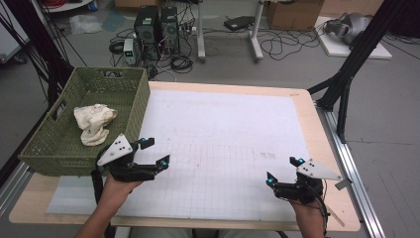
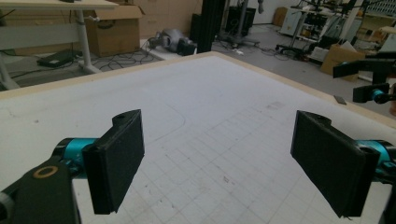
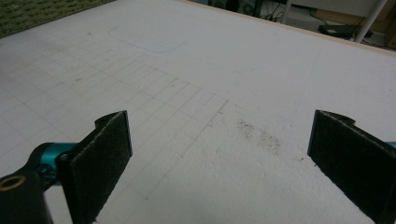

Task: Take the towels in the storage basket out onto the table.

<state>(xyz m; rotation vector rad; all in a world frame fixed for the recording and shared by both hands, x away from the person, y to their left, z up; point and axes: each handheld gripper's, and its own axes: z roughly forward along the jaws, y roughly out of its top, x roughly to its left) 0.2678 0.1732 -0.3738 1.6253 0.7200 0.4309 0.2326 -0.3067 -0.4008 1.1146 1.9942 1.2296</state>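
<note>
Both tools are released, jaws spread wide over the white gridded mat (image 1: pixel 223 139) on the table (image 1: pixel 317 124): left tool (image 1: pixel 154 151), right tool (image 1: pixel 282 171). The cream cloth (image 1: pixel 94 121) lies in the green basket (image 1: pixel 133 106) just beyond the left tool

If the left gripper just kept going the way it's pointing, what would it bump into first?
Probably nothing soon: the left gripper, jaws open and empty, points across the bare white mat toward the table's far right edge. The green basket sits beside it, off that line.
</note>
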